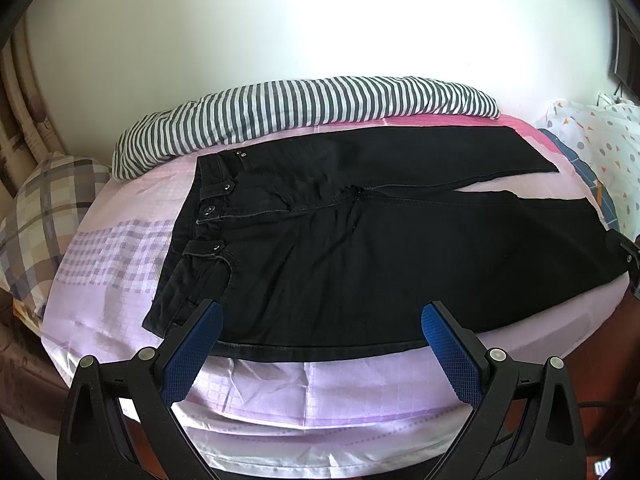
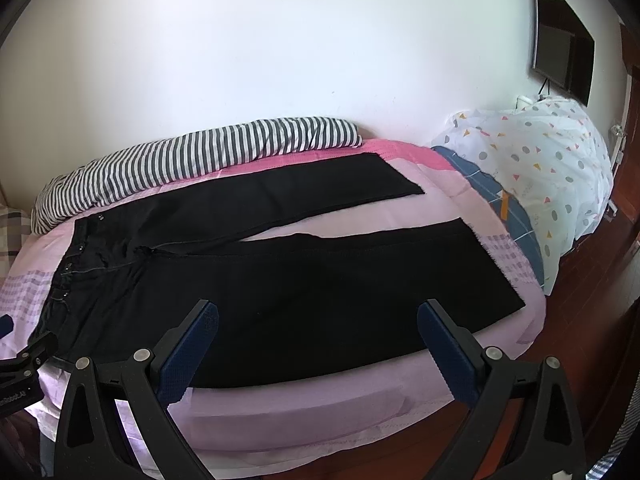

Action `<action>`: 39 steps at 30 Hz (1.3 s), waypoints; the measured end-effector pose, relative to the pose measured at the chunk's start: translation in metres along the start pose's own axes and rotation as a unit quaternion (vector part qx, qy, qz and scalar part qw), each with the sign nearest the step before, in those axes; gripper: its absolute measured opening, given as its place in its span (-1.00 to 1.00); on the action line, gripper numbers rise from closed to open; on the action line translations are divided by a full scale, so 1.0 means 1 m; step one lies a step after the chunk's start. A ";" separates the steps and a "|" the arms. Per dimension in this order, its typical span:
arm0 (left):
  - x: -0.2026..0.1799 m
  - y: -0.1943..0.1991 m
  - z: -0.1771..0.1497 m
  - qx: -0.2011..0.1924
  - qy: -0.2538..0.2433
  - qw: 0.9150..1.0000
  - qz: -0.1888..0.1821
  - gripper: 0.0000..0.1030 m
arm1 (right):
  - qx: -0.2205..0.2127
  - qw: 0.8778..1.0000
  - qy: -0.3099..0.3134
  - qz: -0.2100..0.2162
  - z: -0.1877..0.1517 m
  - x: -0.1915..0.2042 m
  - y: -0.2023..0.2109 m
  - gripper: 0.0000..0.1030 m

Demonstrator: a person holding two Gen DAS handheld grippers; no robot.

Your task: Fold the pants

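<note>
Black pants [image 1: 360,248] lie spread flat on the pink bed [image 1: 120,272], waistband to the left, both legs running right and slightly apart. My left gripper [image 1: 322,318] hovers open over the near edge of the hip area, with blue pads [image 1: 192,356] wide apart and nothing between them. In the right wrist view the same pants [image 2: 320,296] fill the middle. My right gripper [image 2: 316,316] is open above the near leg's lower edge. The left gripper's tip [image 2: 28,364] shows at the left border there.
A striped grey-and-white blanket [image 1: 304,108] lies rolled along the far side by the white wall. A plaid pillow [image 1: 44,216] sits at the left, a spotted white duvet [image 2: 552,168] at the right end. A dark screen [image 2: 560,56] hangs on the wall. Reddish wooden floor [image 2: 592,320] lies beyond the bed's right end.
</note>
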State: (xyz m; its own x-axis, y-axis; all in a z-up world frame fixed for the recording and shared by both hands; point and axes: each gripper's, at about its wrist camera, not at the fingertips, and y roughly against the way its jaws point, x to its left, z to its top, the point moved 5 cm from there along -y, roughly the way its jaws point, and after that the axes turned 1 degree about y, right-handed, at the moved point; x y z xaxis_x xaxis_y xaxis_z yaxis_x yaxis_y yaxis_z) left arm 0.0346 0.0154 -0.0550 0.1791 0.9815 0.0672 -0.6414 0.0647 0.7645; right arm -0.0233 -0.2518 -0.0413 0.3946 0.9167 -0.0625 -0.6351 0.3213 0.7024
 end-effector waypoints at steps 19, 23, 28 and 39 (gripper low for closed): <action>0.071 -0.046 0.045 0.002 0.040 0.999 -0.009 0.49 | 0.027 0.997 -0.026 0.062 0.026 -0.008 -0.032 0.91; 0.106 -0.070 0.071 0.021 0.076 0.996 -0.046 0.10 | 0.032 0.997 -0.022 0.069 0.036 0.000 -0.044 0.91; 0.153 -0.107 0.106 0.044 0.126 0.987 -0.092 0.00 | 0.037 0.996 -0.008 0.082 0.053 0.017 -0.061 0.91; 0.238 -0.213 0.149 0.101 0.264 0.939 -0.195 -0.31 | 0.070 0.993 0.015 0.092 0.075 0.069 -0.117 0.91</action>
State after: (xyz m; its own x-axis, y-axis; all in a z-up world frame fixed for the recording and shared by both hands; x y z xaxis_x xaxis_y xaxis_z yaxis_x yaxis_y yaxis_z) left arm 0.3252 0.2082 -0.1066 -0.0590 0.8459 -0.5300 -0.4390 0.4548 0.7748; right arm 0.1278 -0.2439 -0.0748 0.2581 0.9645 0.0560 -0.5952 0.1131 0.7956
